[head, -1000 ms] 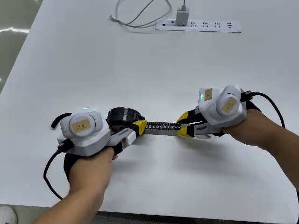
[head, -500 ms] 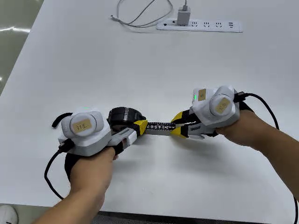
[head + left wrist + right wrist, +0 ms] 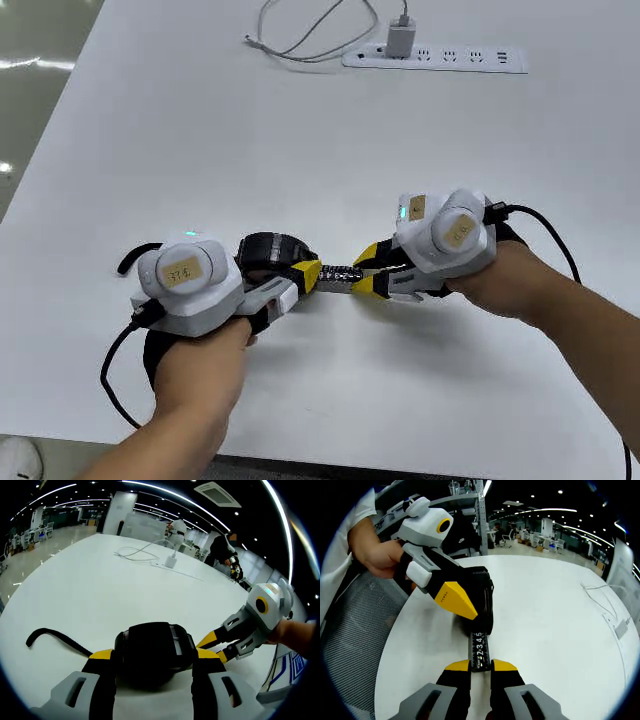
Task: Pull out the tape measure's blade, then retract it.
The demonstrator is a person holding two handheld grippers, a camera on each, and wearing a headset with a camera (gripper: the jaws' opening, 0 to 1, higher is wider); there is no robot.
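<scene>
Both jaws of the left gripper point(image 3: 155, 661) clamp the tape measure point(image 3: 268, 250); the right gripper point(image 3: 480, 666), just beside it, pinches the short exposed blade point(image 3: 479, 649).

You work at a wide white table point(image 3: 200, 130); near its far edge lies a white power strip point(image 3: 450, 58) with a charger point(image 3: 400, 40) plugged in and a cable point(image 3: 300, 45) looped beside it. Glossy floor point(image 3: 25, 60) shows to your left; strip lights point(image 3: 555, 510) cross the dark ceiling.
</scene>
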